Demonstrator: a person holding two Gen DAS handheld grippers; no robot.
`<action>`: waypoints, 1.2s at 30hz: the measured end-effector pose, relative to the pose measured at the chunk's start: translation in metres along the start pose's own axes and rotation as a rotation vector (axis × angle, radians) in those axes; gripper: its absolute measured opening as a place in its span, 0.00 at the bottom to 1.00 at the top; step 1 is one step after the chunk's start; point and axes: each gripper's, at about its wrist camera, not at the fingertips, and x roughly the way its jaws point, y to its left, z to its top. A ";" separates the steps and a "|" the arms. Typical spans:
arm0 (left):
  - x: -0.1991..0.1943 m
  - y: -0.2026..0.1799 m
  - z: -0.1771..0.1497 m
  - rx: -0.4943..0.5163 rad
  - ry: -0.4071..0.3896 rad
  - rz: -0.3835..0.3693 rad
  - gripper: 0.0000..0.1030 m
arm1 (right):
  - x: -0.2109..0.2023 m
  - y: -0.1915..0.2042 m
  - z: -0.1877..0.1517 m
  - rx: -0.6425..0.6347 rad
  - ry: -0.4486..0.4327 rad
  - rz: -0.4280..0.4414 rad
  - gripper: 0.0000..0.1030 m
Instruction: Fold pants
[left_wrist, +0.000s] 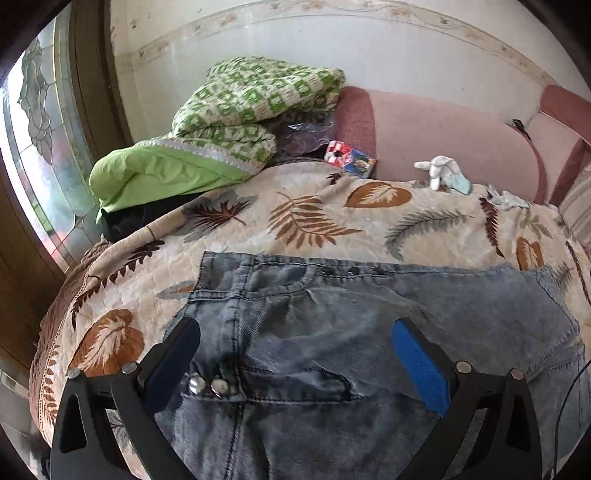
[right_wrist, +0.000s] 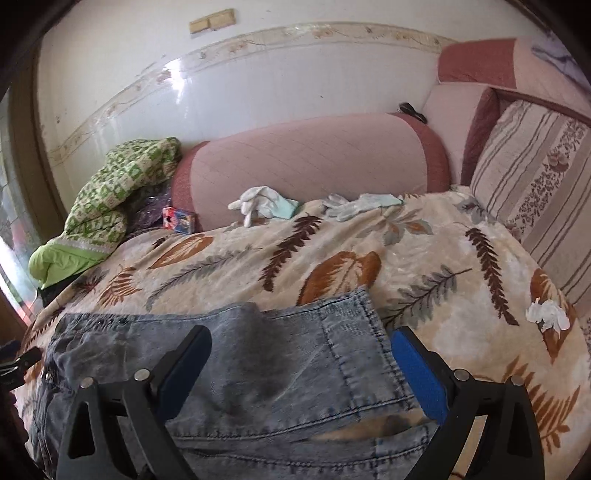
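Jeans (left_wrist: 369, 325) lie flat on the bed (left_wrist: 332, 221), one fold already in, so I've got room. Left gripper (left_wrist: 295, 354) and right gripper (right_wrist: 301, 363) hover over them, jaws spread, pinching nothing.

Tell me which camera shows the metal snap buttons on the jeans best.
Left wrist view: the metal snap buttons on the light blue denim jeans shine clearly near the left fingertip. The right wrist view shows mostly a folded leg hem; no buttons clearly visible.
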 end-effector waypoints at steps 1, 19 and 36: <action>0.010 0.009 0.009 -0.012 0.020 0.021 1.00 | 0.012 -0.012 0.010 0.026 0.038 0.002 0.96; 0.157 0.128 0.053 -0.277 0.298 0.058 1.00 | 0.175 -0.055 0.032 0.053 0.321 -0.112 0.88; 0.187 0.132 0.048 -0.391 0.331 -0.184 0.76 | 0.158 -0.038 0.020 0.077 0.313 -0.064 0.34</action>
